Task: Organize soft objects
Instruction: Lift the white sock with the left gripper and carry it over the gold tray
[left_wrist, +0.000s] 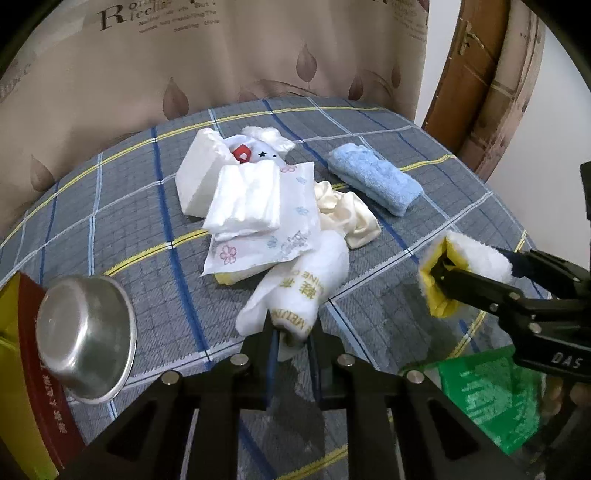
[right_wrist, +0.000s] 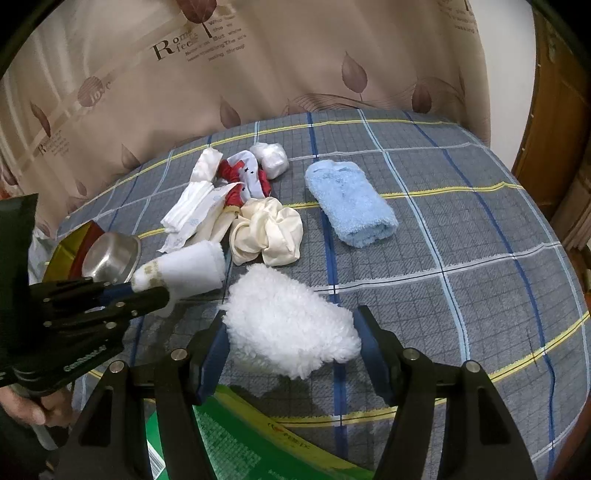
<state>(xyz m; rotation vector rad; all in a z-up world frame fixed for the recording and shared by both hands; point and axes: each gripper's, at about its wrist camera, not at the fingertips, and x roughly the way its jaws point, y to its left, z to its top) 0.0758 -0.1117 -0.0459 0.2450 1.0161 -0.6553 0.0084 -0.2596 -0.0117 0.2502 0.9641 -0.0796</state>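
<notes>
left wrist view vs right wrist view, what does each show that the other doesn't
Only the left wrist view shows the yellow inside of the fluffy white mitt and the wooden door.

Only the right wrist view shows the red-and-white sock clearly, and a hand holding the left gripper.

Both show the blue towel, the cream scrunchie, the steel bowl, the left gripper shut on the white printed cloth, and the right gripper on the mitt.

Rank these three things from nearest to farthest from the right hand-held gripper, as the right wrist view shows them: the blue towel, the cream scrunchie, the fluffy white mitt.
1. Fluffy white mitt: between the jaws of the right hand-held gripper.
2. Cream scrunchie: just beyond the mitt, slightly left.
3. Blue towel: farther back, to the right of the scrunchie.
</notes>
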